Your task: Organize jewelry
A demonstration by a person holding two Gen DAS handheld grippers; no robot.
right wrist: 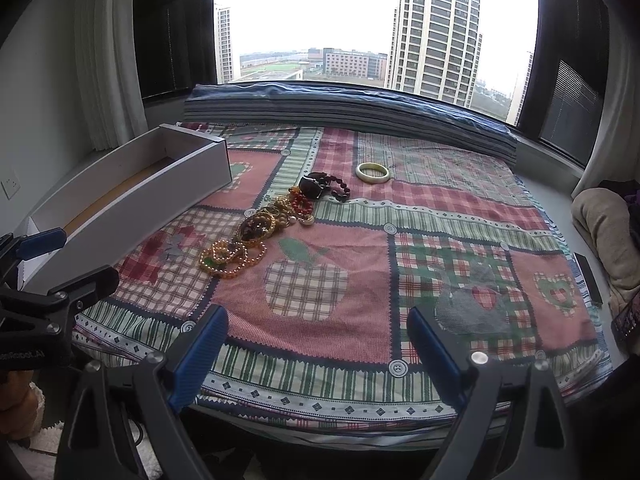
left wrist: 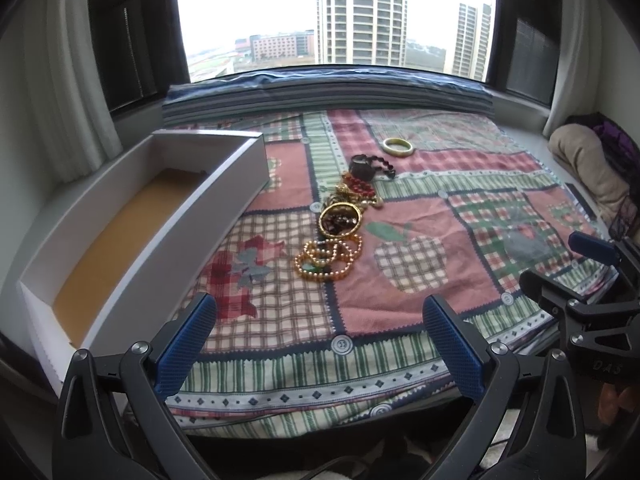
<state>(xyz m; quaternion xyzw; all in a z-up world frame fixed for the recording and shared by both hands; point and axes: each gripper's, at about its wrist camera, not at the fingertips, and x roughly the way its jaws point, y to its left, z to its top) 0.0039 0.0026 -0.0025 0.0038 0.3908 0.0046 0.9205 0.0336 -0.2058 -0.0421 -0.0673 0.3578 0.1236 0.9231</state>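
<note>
Blue ribbed pads frame both views: left hand-held gripper spread wide, holding nothing; right hand-held gripper likewise spread and empty. Both hang above the near edge of the patchwork blanket, well short of the jewelry.

Mid-field: a line of jewelry runs away from the cameras. Nearest, gold bead bracelets tangled in a small heap; just beyond and touching, a gold bangle ringing dark beads; then red beads; then a dark beaded bracelet. Apart, farther back, a pale jade-like bangle lies alone.

Left side: long white open box, tan floor, nothing in it that I can see.

Judgement: nothing sorted yet. Best start with the nearest gold beads — left gripper is closer to the box. Pinch one strand low, lift slowly; tangled loops may drag neighbours along.
</note>
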